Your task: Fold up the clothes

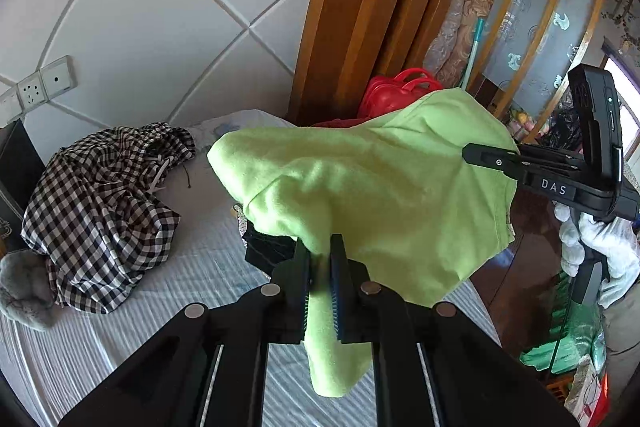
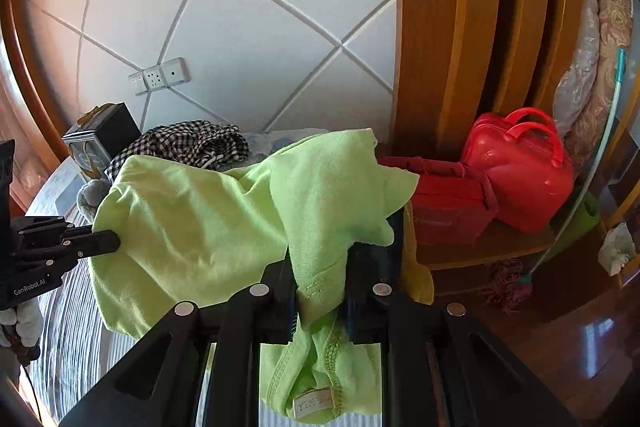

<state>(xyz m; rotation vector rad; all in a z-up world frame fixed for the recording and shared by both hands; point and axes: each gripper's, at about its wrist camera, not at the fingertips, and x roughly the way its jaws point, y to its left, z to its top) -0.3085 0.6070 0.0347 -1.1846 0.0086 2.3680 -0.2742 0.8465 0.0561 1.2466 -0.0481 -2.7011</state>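
A lime green garment [image 1: 372,179] hangs in the air above the bed, stretched between both grippers. My left gripper [image 1: 320,251] is shut on one edge of it; cloth hangs down between its fingers. It also shows at the left of the right wrist view [image 2: 108,241]. My right gripper [image 2: 320,267] is shut on the garment's [image 2: 208,227] other side, with a hemmed edge and label hanging below the fingers. It also shows at the right of the left wrist view [image 1: 480,155]. A black-and-white checked garment [image 1: 104,203] lies crumpled on the bed.
The bed [image 1: 120,339] has a striped white cover. A grey furry item [image 1: 20,291] lies at its left edge. A dark garment [image 1: 264,247] lies under the green one. A red handbag [image 2: 520,171] and red bin [image 2: 448,203] stand on a wooden bedside shelf. A padded headboard [image 2: 240,27] is behind.
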